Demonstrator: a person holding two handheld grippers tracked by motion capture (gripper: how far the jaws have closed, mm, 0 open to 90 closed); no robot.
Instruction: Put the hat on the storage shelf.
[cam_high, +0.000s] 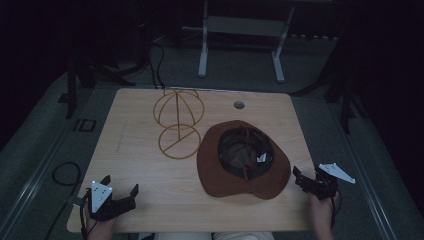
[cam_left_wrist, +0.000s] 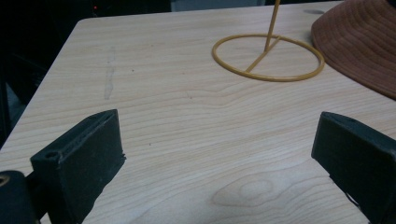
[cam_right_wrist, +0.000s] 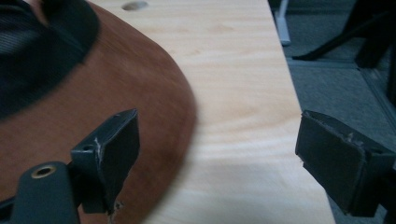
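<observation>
Work in hand: a brown suede hat (cam_high: 243, 161) is being approached, seemingly for seating on the gold wire hat stand (cam_high: 178, 122).
Hat: lying crown-down at the lower right of centre of the bench (cam_high: 130, 165), just beside the stand.
Right gripper (cam_high: 306, 181): fingers spread, being held at the brim's right edge.
Left gripper (cam_high: 119, 191): fingers spread, nothing being pinched.
Progress: judged barely begun; lifting and seating are remaining.

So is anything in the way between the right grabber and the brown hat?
No, nothing visible is. The right gripper sits open at the table's right edge, right beside the brim of the brown hat, which lies upside down. In the right gripper view one jaw already hangs over the brim, with bare wood next to it.
</observation>
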